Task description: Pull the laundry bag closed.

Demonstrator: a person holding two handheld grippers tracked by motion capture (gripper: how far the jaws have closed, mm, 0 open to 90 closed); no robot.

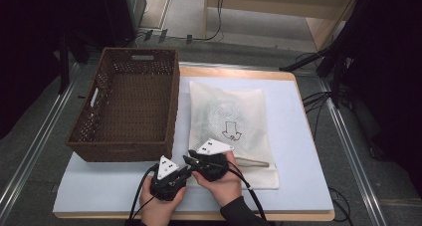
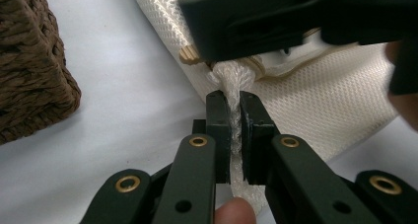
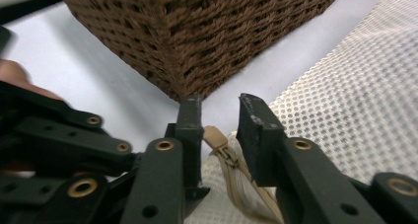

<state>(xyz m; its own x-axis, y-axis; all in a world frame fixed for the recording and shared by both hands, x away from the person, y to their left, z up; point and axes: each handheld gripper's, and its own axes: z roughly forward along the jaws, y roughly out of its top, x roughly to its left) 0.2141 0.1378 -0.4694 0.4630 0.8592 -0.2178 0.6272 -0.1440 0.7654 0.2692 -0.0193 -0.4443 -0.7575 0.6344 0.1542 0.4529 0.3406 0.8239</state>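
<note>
A white mesh zip bag (image 1: 231,121) lies flat on the white mat (image 1: 298,161), with its near left corner between both grippers. My left gripper (image 2: 234,98) is shut on a bunched fold of the mesh bag (image 2: 320,95) at that corner. My right gripper (image 3: 220,105) comes in from the right, and its jaws stand apart around the tan zipper pull (image 3: 217,137). The pull leans by the left jaw and is not pinched. In the high view the left gripper (image 1: 184,172) and right gripper (image 1: 189,160) meet tip to tip at the bag's corner.
A brown wicker basket (image 1: 171,106) stands on the left half of the mat, its near corner (image 3: 197,31) close in front of the right gripper. The zipper runs along the bag's near edge (image 1: 254,162). Metal rails flank the table on both sides.
</note>
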